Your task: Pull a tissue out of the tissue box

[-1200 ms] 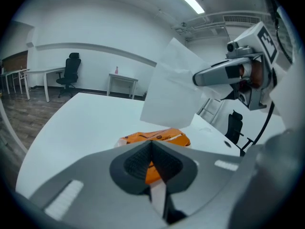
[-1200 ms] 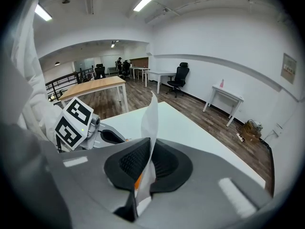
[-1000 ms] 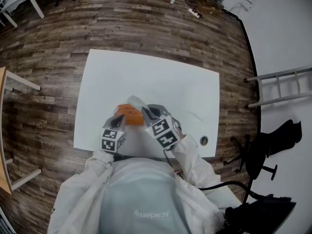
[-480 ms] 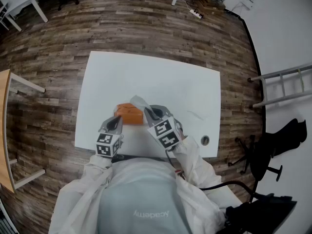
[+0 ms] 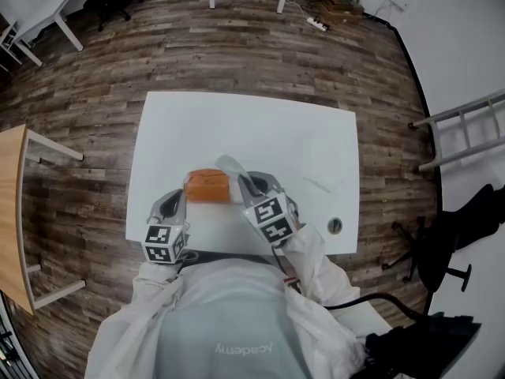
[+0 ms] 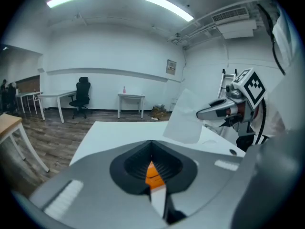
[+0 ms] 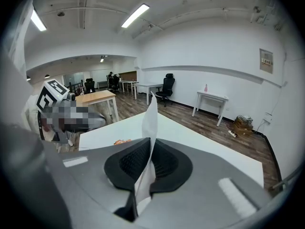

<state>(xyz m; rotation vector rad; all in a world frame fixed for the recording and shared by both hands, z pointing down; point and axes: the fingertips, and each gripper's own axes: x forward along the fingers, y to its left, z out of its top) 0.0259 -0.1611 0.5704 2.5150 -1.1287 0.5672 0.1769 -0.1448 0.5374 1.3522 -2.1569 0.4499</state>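
The white tissue is pinched in the right claw. The right gripper view shows that claw's dark pads pressed together on the sheet, which stands up out of the grip as a thin white fold and also shows in the slit below the pads. In the left gripper view the tissue hangs as a flat sheet from the right claw's tips, above the white bench. Whether its lower edge touches anything cannot be told. The orange tissue box lies on the bench near its front edge, just left of the right claw's tips, and the tissue shows over its right end in the head view. The left claw hovers at the box's left end, close to the person's body and apart from the tissue. Its pads meet at the tips with nothing clamped between them. Through the narrow slit beneath them a strip of the orange box and the white bench shows. The two claws sit side by side in front of the person's white sleeves, with the box between their tips.
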